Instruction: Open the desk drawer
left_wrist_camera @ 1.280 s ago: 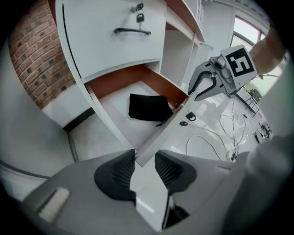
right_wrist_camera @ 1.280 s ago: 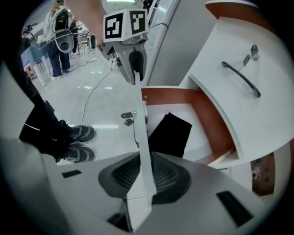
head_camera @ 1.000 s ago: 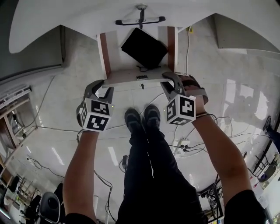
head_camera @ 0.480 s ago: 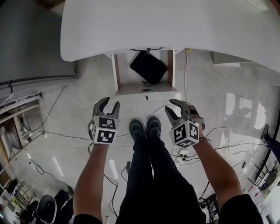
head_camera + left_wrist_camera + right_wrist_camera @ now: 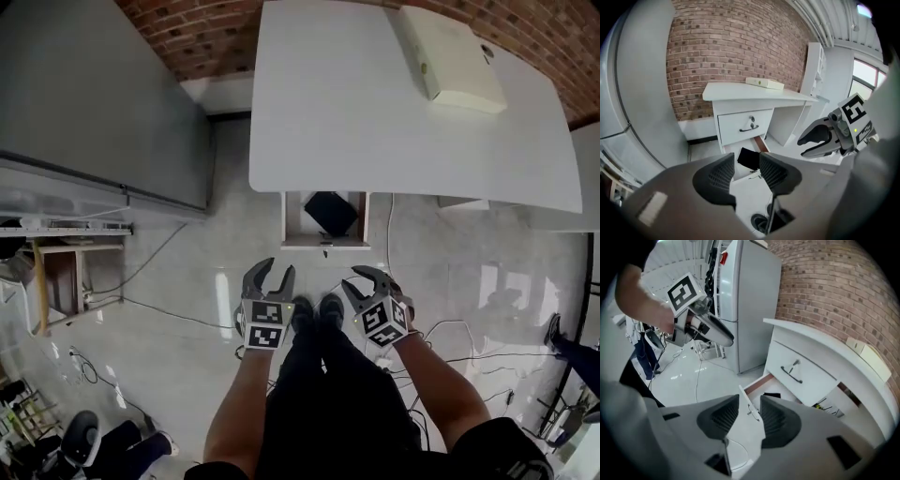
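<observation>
Under the white desk (image 5: 394, 122) the lower drawer (image 5: 323, 243) stands pulled out, with a flat black item (image 5: 330, 213) lying inside. The upper drawer (image 5: 745, 125) with its dark handle is closed. My left gripper (image 5: 269, 277) hangs open and empty above the floor, short of the drawer front. My right gripper (image 5: 370, 281) is open too; its jaws have just been opening and hold nothing. The left gripper view looks between my left gripper (image 5: 746, 171) jaws at the open drawer (image 5: 749, 158). In the right gripper view, my right gripper (image 5: 745, 416) frames the drawer's front (image 5: 749, 406).
A cream box (image 5: 453, 61) lies on the desk top. A tall grey cabinet (image 5: 103, 94) stands left of the desk, a brick wall (image 5: 202, 28) behind. Cables (image 5: 141, 300) trail over the glossy floor, and a wooden shelf (image 5: 56, 272) sits far left. The person's shoes (image 5: 314, 309) are between the grippers.
Both grippers have come away from the drawer's front corners and risen with the head camera; the desk now looks smaller and its whole top shows. The drawer stays pulled out.
</observation>
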Motion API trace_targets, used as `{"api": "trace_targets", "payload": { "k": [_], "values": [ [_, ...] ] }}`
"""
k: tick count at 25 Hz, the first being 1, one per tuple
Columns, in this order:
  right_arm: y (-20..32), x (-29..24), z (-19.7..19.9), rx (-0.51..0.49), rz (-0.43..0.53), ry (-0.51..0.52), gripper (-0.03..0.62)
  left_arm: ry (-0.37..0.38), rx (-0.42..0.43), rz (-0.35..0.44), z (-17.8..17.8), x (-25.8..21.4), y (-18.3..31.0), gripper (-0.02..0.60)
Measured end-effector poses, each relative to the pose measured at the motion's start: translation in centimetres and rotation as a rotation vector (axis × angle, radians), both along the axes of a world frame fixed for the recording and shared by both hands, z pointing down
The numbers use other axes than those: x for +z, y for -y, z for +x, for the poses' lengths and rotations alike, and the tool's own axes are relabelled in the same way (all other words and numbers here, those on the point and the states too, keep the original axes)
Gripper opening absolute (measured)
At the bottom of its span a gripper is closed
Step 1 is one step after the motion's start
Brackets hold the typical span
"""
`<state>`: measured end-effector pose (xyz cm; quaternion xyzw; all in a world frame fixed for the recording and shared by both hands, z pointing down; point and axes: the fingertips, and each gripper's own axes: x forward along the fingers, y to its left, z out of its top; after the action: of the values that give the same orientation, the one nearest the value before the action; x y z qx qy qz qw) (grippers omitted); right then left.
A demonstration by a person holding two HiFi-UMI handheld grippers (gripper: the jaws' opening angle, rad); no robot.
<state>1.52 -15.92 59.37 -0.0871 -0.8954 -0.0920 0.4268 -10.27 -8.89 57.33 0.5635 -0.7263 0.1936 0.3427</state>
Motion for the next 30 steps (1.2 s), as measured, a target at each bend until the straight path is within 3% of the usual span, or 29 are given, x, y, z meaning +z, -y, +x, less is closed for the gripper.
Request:
{"api": "trace_targets", "payload": {
  "k": [6, 12, 20, 26, 30],
  "values": [
    [-1.2, -6.7, -1.6, 0.003, -0.006, 0.051, 0.179, -0.035, -0.01, 0.054, 0.3, -6.6, -0.4, 0.19],
    [-2.5, -12.2, -0.8, 0.118, -0.1, 0.093, 0.207, -0.047, 0.042, 0.079, -0.3, -11.6, -2.8, 0.192],
    [-1.9, -18.8, -1.1, 0.251, -0.157, 0.17, 0.262, -0.084, 0.032, 0.219, -3.3, -17.6, -4.4, 0.196],
    [-0.9, -25.5, -2.5, 0.31, -0.138, 0.298, 0.262, -0.01, 0.075, 0.25, -4.2, -20.9, -4.9, 0.181],
    [-0.2, -28.5, -1.7, 0.331, -0.113, 0.362, 0.262, 0.046, 0.077, 0.267, -5.0, -22.1, -4.3, 0.108]
  ]
}}
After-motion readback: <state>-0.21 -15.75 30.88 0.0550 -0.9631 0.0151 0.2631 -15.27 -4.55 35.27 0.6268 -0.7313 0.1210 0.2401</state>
